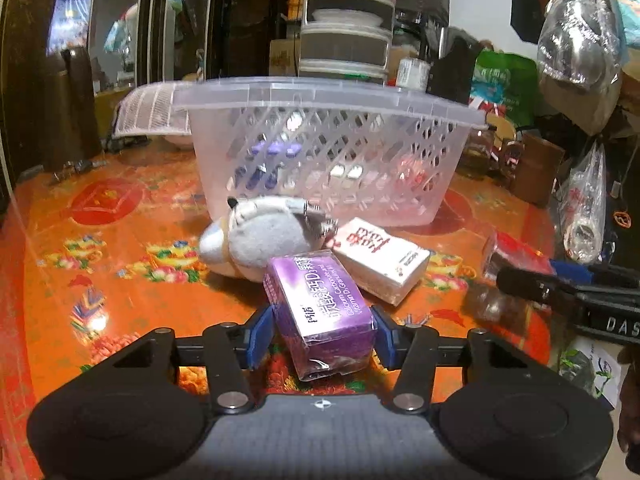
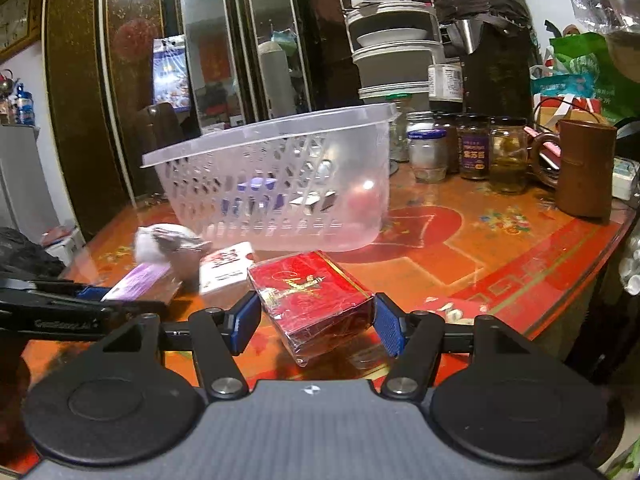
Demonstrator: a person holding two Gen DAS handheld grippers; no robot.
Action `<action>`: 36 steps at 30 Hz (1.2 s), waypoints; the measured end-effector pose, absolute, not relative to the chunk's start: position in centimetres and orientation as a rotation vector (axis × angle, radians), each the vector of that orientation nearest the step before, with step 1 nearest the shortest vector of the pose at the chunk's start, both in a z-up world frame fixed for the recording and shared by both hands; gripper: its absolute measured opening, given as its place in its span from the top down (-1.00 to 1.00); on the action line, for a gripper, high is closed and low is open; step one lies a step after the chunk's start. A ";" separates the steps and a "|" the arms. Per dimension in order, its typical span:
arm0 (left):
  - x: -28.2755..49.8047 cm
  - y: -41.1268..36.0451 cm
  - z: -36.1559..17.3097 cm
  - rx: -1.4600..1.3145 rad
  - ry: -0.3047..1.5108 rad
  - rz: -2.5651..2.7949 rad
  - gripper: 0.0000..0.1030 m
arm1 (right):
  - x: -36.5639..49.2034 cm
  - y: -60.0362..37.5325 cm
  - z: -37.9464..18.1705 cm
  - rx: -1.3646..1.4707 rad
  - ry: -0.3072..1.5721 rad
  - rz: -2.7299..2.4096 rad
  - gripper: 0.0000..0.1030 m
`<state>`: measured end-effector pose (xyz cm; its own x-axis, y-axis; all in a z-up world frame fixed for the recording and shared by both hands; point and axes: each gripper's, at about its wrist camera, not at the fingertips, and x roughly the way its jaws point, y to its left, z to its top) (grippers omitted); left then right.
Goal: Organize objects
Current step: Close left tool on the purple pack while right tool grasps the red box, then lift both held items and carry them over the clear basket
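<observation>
My left gripper (image 1: 322,334) is shut on a purple box (image 1: 320,312), its blue pads against both sides. Behind it lie a grey plush toy (image 1: 260,236) and a white box with red lettering (image 1: 380,258). A clear plastic basket (image 1: 328,152) stands beyond them with some items inside. My right gripper (image 2: 316,322) is shut on a red box (image 2: 316,300) wrapped in clear film. In the right wrist view the basket (image 2: 276,184), the plush toy (image 2: 168,244), the white box (image 2: 226,268) and the purple box (image 2: 136,280) in the left gripper (image 2: 92,294) show.
The table (image 2: 500,248) has an orange and red patterned glass top. Several glass jars (image 2: 472,152) and a brown mug (image 2: 584,168) stand at the back right. Stacked containers (image 2: 392,32) and dark cabinets are behind. Plastic bags (image 1: 580,40) hang at the right.
</observation>
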<state>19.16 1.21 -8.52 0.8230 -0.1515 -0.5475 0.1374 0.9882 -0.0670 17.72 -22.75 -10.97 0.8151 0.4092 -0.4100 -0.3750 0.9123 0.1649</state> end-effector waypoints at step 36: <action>22.9 5.0 5.9 -0.064 0.321 -0.160 -0.04 | 21.0 -19.6 1.9 -0.012 0.201 0.456 -0.22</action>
